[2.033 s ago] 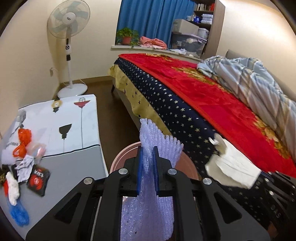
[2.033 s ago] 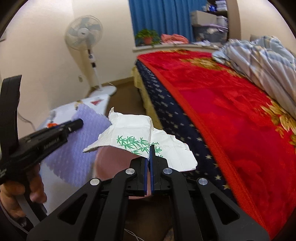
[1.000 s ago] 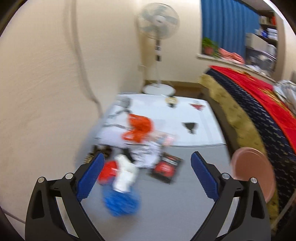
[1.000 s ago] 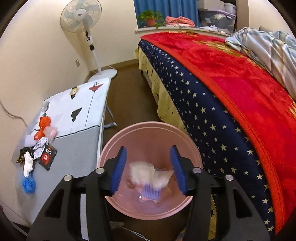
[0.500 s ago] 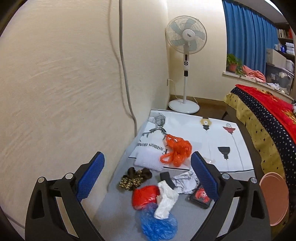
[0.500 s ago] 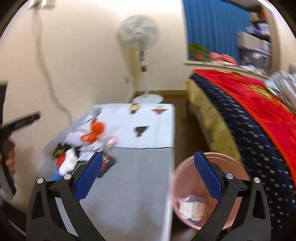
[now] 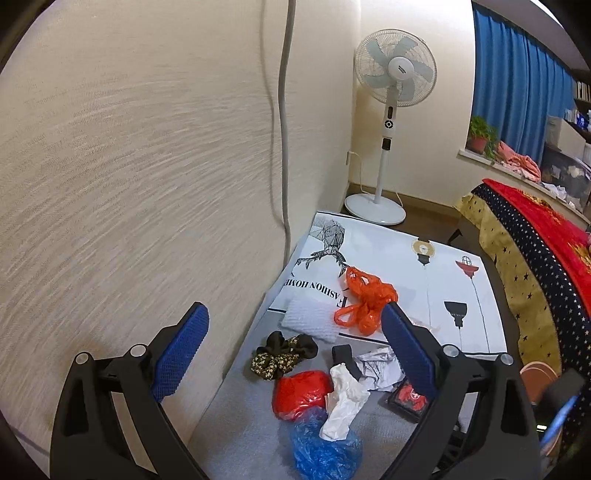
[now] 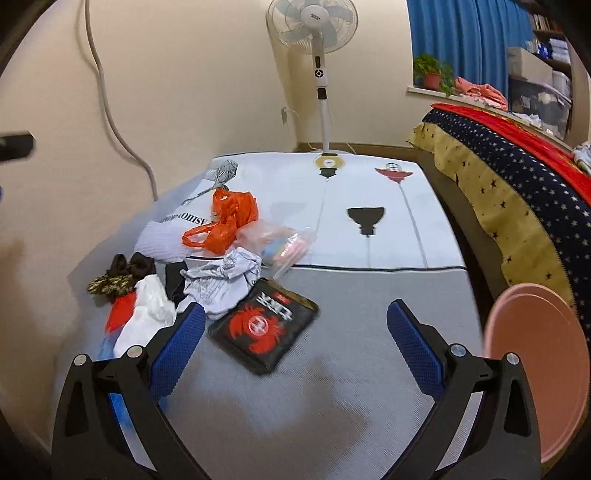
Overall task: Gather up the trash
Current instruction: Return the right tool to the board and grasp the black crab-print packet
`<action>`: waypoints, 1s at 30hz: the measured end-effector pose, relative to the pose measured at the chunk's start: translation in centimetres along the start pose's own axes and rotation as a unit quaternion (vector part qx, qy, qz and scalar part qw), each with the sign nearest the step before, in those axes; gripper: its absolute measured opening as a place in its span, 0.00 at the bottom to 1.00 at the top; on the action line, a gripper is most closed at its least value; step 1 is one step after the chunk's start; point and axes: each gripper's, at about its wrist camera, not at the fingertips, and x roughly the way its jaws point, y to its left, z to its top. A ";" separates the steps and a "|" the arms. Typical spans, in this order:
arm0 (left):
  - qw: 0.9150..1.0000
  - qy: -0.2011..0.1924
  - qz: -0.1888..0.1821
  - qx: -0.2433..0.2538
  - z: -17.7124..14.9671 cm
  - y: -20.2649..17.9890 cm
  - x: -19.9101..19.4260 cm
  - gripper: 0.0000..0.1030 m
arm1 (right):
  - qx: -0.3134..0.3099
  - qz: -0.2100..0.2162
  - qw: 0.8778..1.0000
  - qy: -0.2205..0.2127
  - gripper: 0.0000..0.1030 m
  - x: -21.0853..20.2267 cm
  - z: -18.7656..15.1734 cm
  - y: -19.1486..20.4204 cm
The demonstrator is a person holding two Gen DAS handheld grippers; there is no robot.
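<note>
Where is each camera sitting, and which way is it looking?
Left wrist: on the left gripper, open, looking down at the trash pile by the wall, blue bag nearest.
Right wrist: on the right gripper, open, facing the table, with the pink bin at right.
Both show the orange bag, the fan and the bed.

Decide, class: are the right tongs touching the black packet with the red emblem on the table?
Apart. In the right wrist view the right tongs are open and empty, and bare grey table shows between the black packet and both pads.
</note>
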 end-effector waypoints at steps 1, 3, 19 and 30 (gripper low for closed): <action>1.000 -0.001 0.000 0.000 0.0 0.0 0.0 0.89 | -0.001 -0.001 1.000 0.002 0.94 0.8 0.1 0.5; 1.000 -0.001 0.001 0.002 0.0 -0.1 0.1 0.89 | -0.003 -0.005 1.000 0.007 0.94 1.9 0.0 1.1; 1.000 0.012 -0.008 -0.006 0.1 0.2 0.9 0.89 | -0.010 -0.021 0.995 0.094 0.94 8.3 -1.1 2.3; 1.000 0.014 -0.007 -0.012 0.1 0.5 1.0 0.89 | -0.045 0.009 0.995 0.088 0.05 7.8 -1.5 3.7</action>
